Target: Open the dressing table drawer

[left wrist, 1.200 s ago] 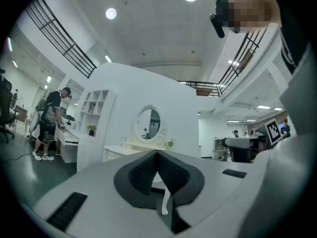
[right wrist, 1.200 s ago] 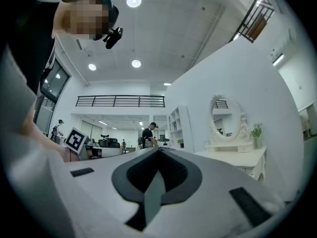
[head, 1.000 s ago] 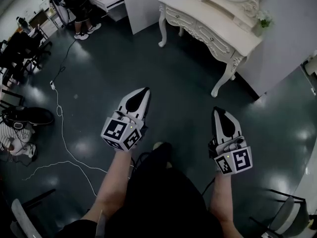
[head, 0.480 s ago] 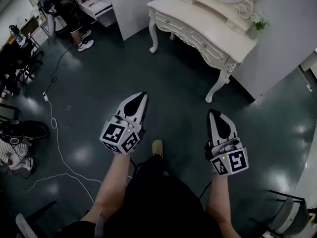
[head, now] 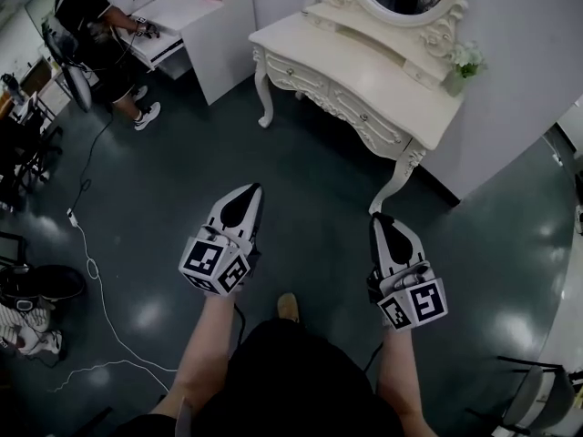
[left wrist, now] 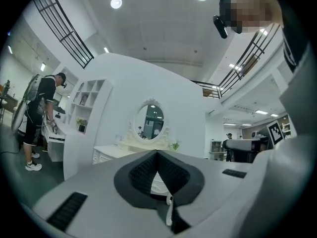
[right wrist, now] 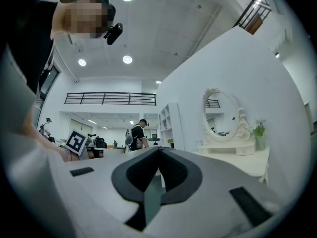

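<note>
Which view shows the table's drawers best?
The head view: the drawers run along the table's front, all in sight from above. The left gripper view shows the table small and far, partly behind the jaws. The right gripper view shows only its top and mirror, no clear drawer fronts.

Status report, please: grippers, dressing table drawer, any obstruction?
Left gripper and right gripper: jaws shut, empty. Dressing table ahead, not yet reached, drawer fronts shut. Only dark floor between.

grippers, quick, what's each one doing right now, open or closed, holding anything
Left gripper: closed, holding nothing.
Right gripper: closed, holding nothing.
</note>
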`<state>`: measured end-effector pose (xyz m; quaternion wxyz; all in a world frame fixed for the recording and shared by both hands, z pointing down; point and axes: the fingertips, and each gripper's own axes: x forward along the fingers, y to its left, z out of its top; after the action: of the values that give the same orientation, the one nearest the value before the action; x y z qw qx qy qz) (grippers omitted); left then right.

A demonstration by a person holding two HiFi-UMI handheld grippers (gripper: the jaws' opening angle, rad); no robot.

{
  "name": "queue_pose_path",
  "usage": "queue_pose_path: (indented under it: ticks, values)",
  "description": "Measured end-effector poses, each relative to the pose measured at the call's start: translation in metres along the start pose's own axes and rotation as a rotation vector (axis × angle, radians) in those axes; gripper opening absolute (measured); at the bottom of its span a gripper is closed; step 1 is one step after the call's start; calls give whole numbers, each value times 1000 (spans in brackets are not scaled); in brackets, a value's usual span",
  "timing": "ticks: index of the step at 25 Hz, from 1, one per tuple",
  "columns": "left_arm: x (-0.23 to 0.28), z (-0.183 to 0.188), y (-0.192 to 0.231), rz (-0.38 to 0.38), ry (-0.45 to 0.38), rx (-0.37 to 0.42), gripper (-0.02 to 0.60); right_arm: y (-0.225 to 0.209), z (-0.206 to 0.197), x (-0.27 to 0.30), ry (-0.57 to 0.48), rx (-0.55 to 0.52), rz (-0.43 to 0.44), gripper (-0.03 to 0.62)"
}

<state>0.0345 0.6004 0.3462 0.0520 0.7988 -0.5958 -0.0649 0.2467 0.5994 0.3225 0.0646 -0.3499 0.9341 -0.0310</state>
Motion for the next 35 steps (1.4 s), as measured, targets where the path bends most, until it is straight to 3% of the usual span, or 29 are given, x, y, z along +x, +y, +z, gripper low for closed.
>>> queue_pose_path:
  ticks: [10, 17, 22, 29, 35]
  values:
    - [56, 19, 80, 6, -31, 16, 0, -28, -5, 93, -41, 22, -11, 5]
    - [73, 10, 100, 2, -26, -14, 0, -35, -13, 123, -13, 30, 1, 5]
    - [84, -3, 119, 29, -7, -51, 2, -47, -21, 140, 10, 30, -2, 5]
    - [111, 0, 154, 77, -4, -33, 1, -74, -32, 188, 6, 56, 29, 5]
    - [166, 5, 191, 117, -2, -32, 0, -111, -32, 245, 18, 49, 70, 5]
